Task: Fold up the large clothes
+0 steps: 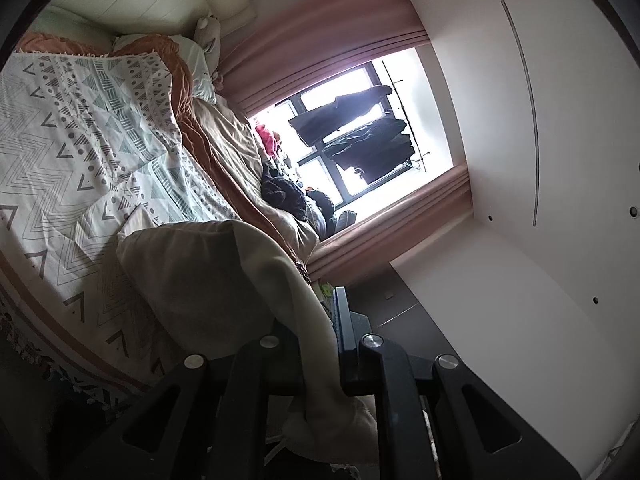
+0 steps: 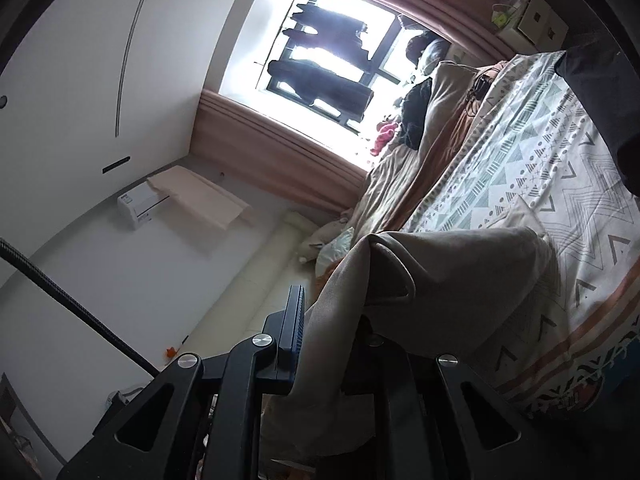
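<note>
A large beige garment (image 1: 208, 276) hangs in the air over the bed, stretched between both grippers. In the left wrist view my left gripper (image 1: 324, 320) is shut on one edge of the cloth, which runs between the fingers (image 1: 343, 312) and drapes down over the near one. In the right wrist view my right gripper (image 2: 320, 316) is shut on the other edge of the beige garment (image 2: 448, 280); only the left finger (image 2: 295, 312) shows, the cloth hides the other. Both cameras are rolled on their sides, so the room looks tilted.
Under the garment lies a bed with a patterned white-and-grey cover (image 1: 88, 128) (image 2: 532, 168) and a crumpled tan and orange duvet (image 1: 224, 148). Dark clothes (image 1: 284, 192) are heaped by the bright window (image 2: 332, 64) with pink curtains. A white wardrobe wall (image 1: 520, 160) stands alongside.
</note>
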`<state>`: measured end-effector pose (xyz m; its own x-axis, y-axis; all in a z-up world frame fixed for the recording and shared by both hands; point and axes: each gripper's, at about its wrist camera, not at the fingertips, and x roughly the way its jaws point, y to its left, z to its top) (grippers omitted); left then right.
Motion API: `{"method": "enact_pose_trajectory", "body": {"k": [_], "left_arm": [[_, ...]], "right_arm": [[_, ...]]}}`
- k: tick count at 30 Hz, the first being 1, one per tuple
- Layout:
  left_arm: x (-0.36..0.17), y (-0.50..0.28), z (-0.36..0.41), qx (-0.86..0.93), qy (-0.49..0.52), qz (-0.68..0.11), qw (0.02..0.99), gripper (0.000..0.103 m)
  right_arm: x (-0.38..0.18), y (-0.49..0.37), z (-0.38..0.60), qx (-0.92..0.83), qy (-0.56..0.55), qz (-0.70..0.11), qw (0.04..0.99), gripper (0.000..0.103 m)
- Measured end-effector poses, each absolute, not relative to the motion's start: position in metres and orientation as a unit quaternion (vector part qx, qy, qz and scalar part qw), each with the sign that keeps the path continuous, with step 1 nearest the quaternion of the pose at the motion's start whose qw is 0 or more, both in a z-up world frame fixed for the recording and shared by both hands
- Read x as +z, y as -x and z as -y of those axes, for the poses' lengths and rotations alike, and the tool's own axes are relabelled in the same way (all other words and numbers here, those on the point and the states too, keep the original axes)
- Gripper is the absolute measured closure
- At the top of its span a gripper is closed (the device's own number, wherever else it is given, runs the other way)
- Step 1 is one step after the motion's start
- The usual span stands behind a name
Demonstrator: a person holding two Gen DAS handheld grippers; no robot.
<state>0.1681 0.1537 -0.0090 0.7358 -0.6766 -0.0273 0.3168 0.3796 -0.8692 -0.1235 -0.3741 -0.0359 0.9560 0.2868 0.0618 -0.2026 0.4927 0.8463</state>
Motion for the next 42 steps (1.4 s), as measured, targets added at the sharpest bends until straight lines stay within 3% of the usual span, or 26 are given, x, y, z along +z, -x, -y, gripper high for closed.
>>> {"method": "enact_pose_trajectory", "body": {"k": [9,27,34,42], "left_arm": [[-0.015,-0.209,-0.147,-0.288,0.461,-0.216,0.811,0.091],[-0.027,-0.350,-0.108,-0.252,0.452,-0.266,0.813,0.091],[-0.059,-0.403,-0.095,-0.230,0.451,-0.299,0.809,0.091],[-0.132,-0.452,-0.089,-0.182,0.465,-0.362,0.787,0.091]], "right_arm": [[-0.059,0.068,0.392,0.109,-0.484,-0.058,0.866,0.092],[-0.031,-0.045,0.422,0.061,-0.499,-0.096,0.859,0.092],[-0.042,-0.091,0.432,0.040,-0.517,-0.123,0.846,0.092],[-0.078,-0.145,0.425,0.006,-0.537,-0.189,0.822,0.092]]}}
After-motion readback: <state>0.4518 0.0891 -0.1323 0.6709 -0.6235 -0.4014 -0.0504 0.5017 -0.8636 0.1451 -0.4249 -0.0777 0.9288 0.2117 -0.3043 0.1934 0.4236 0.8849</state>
